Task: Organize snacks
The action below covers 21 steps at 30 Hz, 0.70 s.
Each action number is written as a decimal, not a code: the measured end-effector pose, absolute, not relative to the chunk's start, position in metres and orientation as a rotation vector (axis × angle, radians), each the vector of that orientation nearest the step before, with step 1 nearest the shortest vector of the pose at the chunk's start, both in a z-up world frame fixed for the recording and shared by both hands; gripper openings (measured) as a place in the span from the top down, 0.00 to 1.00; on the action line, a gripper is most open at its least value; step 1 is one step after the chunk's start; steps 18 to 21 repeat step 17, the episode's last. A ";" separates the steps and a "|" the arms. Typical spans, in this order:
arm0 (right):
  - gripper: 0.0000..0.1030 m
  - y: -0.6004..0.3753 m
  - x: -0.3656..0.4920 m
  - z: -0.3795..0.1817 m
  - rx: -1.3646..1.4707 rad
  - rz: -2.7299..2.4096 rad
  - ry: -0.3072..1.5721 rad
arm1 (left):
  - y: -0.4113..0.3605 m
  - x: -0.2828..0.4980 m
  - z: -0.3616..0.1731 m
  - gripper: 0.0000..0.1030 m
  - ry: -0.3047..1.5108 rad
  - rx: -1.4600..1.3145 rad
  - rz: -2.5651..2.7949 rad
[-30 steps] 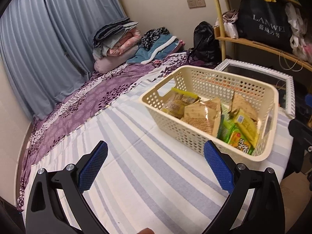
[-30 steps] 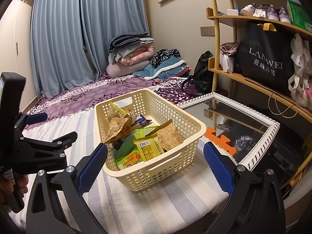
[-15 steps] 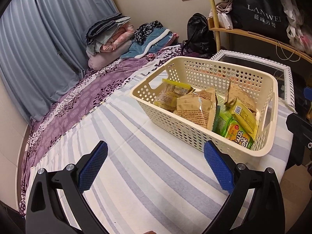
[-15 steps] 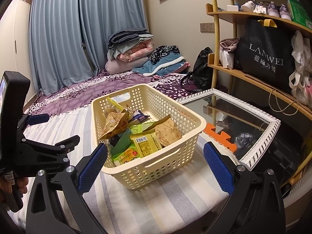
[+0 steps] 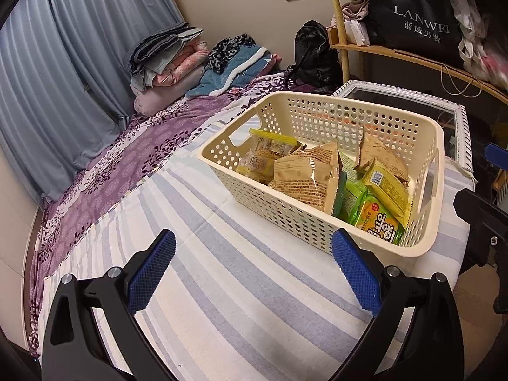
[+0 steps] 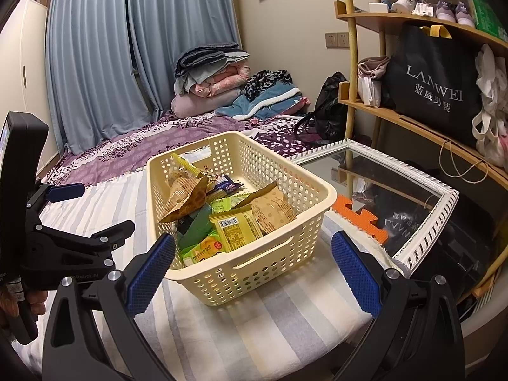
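Cream plastic: the basket [image 5: 320,171] stands on the striped cloth [image 5: 222,285], near its corner, with holes through its walls so the contents show from outside.
Snacks: the packets [image 6: 222,219] all lie inside the basket, piled loosely and overlapping; none shows on the cloth around it.
Order inside: brown packets [image 5: 308,174] lean toward the middle, yellow and green ones [image 5: 377,209] crowd the end nearest the right tongs; likely dropped in, not lined up.
Left tongs: left gripper [image 5: 254,266] released, jaws wide and holding nothing, low over bare cloth just short of the basket's long side.
Right tongs: right gripper [image 6: 254,266] also released and empty, facing the short end with the slot handle [image 6: 263,255]; its jaws stand about as wide as that end.
Why so held: my guess is that both sit back from the basket to keep it in view, one at the side and one at the end.
Stage: the pile in the basket fits snacks gathered and done, or a mixed heap waiting to be sorted; this moment cannot settle which.
Beside it: a white-framed mirror [image 6: 422,222] lies just past the cloth's edge, so the basket has little room that way.
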State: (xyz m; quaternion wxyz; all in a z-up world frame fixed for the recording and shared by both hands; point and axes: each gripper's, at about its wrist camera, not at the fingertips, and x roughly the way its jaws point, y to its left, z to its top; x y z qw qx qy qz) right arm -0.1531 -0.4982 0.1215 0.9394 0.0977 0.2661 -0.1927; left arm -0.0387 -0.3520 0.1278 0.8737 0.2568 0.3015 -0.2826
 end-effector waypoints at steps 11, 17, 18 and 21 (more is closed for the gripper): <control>0.05 -0.497 -0.153 0.120 0.197 -0.392 0.544 | -0.354 -0.043 0.128 0.03 0.634 0.544 -0.612; 0.05 -0.492 -0.150 0.122 0.191 -0.380 0.546 | -0.344 -0.038 0.126 0.03 0.664 0.519 -0.598; 0.05 -0.492 -0.150 0.122 0.191 -0.380 0.546 | -0.344 -0.038 0.126 0.03 0.664 0.519 -0.598; 0.05 -0.492 -0.150 0.122 0.191 -0.380 0.546 | -0.344 -0.038 0.126 0.03 0.664 0.519 -0.598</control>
